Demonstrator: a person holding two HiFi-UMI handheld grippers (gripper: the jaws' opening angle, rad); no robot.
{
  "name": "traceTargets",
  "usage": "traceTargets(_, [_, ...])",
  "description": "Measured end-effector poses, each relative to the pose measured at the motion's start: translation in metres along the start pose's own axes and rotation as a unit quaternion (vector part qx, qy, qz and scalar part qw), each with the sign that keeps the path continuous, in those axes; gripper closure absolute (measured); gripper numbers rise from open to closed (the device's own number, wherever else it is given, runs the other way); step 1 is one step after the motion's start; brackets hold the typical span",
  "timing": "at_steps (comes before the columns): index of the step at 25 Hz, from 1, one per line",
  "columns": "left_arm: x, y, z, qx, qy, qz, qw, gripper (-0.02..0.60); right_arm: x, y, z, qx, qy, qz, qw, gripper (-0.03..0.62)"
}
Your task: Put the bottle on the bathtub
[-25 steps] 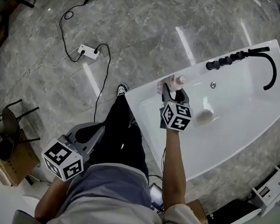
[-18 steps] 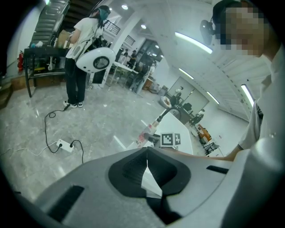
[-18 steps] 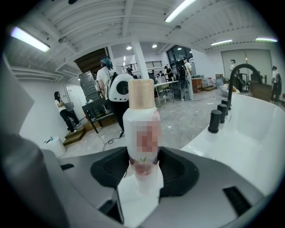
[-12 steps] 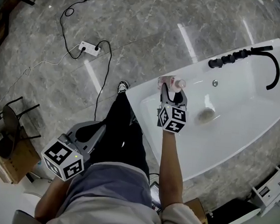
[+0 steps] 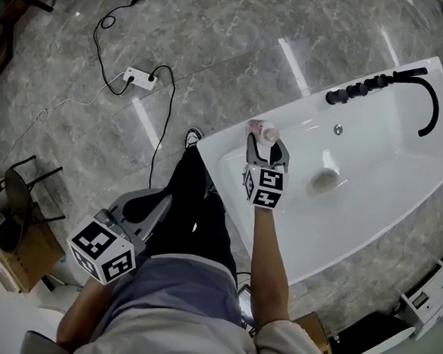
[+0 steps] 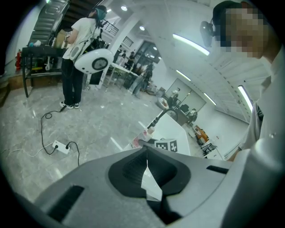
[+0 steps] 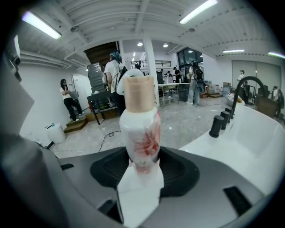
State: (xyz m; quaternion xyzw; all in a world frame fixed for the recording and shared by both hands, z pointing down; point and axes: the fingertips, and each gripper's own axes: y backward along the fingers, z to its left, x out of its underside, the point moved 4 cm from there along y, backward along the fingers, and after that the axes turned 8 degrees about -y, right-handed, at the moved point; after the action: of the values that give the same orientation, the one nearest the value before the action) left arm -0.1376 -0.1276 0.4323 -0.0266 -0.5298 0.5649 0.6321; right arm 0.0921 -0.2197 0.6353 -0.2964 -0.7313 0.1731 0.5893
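Right gripper (image 5: 262, 140) is clamped on the bottle (image 5: 263, 130): white, pink flower print, tan cap, upright. The bottle is over the bathtub (image 5: 300, 117) rim, floor side, left of the black taps (image 5: 358, 90); can't tell if it touches. Left gripper (image 5: 143, 206) is by the person's hip, jaws pressed together with nothing between.

Person: grey top (image 5: 172, 299), paler short sleeves (image 5: 287, 346), black trousers (image 5: 195, 209), black-and-white shoe (image 5: 193, 140) at upper centre of the head view. Left tongs (image 6: 147, 176): grey moulded shell, black ribbed recess, white pads. Its cube (image 5: 101, 250), lower left, carries black-and-white square markers on every visible face. Right tongs (image 5: 266, 142): same grey shell, black recess and white pads. Its marker cube (image 5: 264, 187) sits mid-frame.
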Motion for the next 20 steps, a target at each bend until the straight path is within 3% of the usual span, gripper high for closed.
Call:
traceTargets(12, [-0.003,0.005,-0.010,0.000,-0.006,-0.018,0.9998,0.572,0.002,0.000,0.007,0.008,0.016,0.023,1.000,0.384])
traceTargets(20, [-0.003,0.011,-0.012,0.000,-0.007,-0.027,0.9996,0.572,0.010,0.006,0.007,0.000,-0.028,0.045,0.999,0.384])
